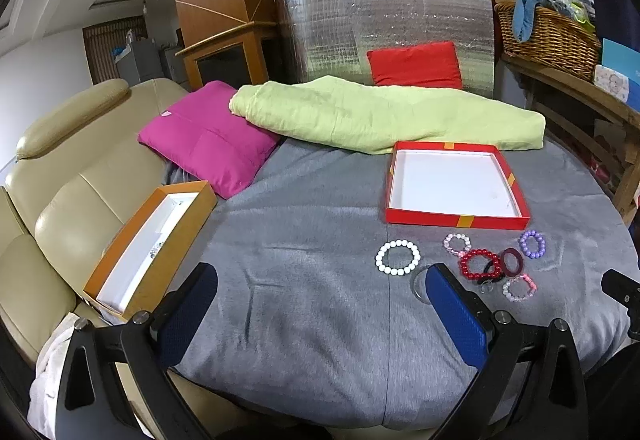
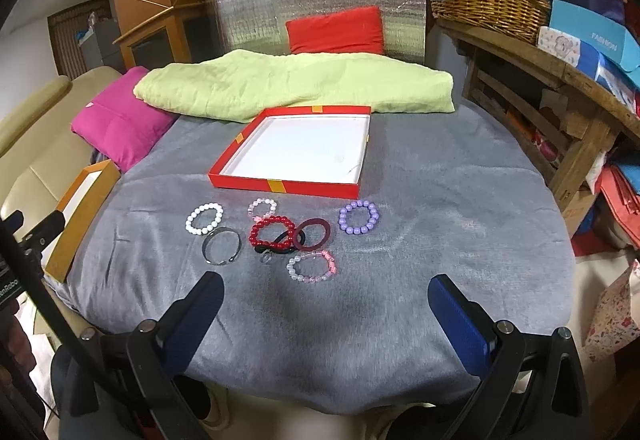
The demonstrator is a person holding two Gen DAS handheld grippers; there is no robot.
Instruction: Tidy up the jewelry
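Grey blanket (image 2: 440, 207) holds a cluster of bracelets ahead of the right gripper (image 2: 326, 302), whose fingers are spread wide and hold nothing: white bead bracelet (image 2: 204, 218), silver bangle (image 2: 222, 244), red bead bracelet (image 2: 271, 230), purple bead bracelet (image 2: 359, 217). Red tray (image 2: 280, 184) lies empty just beyond them. Left gripper (image 1: 322, 292) is also wide and empty, with the white bracelet between its fingertips and the orange box (image 1: 120, 304) off its left finger.
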